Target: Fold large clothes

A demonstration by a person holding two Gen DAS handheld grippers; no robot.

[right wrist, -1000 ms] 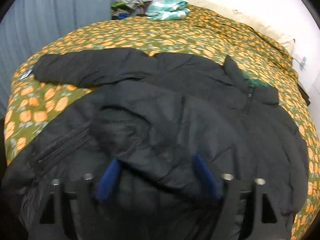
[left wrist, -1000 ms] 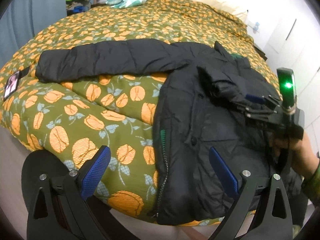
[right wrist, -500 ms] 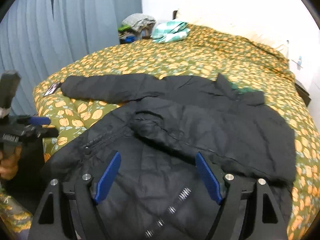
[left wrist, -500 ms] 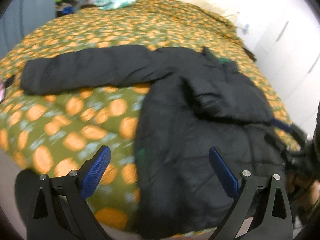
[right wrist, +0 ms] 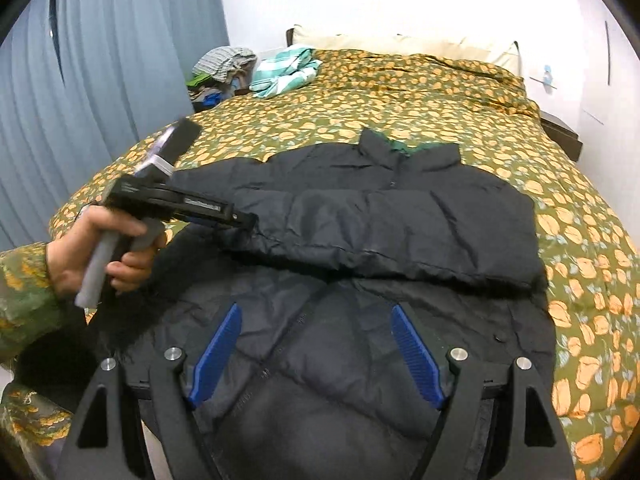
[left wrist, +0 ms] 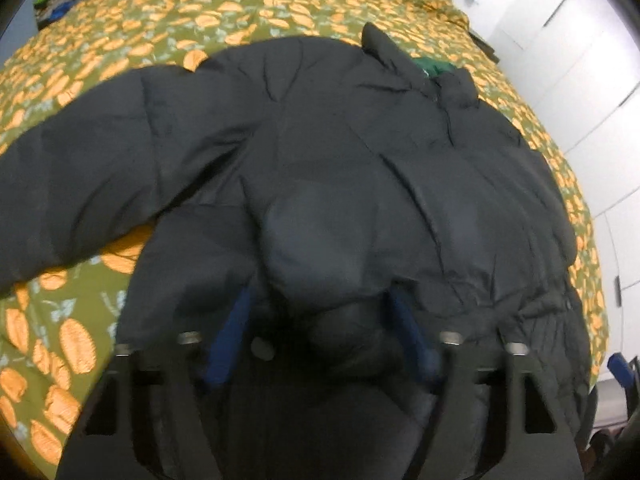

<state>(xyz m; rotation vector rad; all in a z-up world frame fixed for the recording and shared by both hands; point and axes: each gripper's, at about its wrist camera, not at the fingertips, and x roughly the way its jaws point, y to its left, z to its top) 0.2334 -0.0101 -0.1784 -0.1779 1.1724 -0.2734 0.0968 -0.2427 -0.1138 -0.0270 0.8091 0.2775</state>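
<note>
A black puffer jacket (right wrist: 400, 232) lies front up on the bed, collar toward the headboard; it also fills the left wrist view (left wrist: 360, 152). One sleeve (right wrist: 400, 236) is folded across the chest. The other sleeve (left wrist: 80, 184) stretches out to the left. My left gripper (left wrist: 320, 320) is open, with the cuff end of the folded sleeve bunched between its blue pads. In the right wrist view the left gripper (right wrist: 248, 220) touches that sleeve end. My right gripper (right wrist: 316, 352) is open and empty above the jacket's lower front.
The bed has an orange-flowered green cover (right wrist: 420, 92). Piled clothes (right wrist: 224, 64) and a green checked cloth (right wrist: 284, 72) lie at the far left corner. Blue curtains (right wrist: 100, 80) hang on the left. White cupboards (left wrist: 580, 60) stand on the right.
My left gripper has moved forward onto the jacket, and the folded sleeve's end now sits between its pads. My right gripper has drawn back and risen off the sleeve.
</note>
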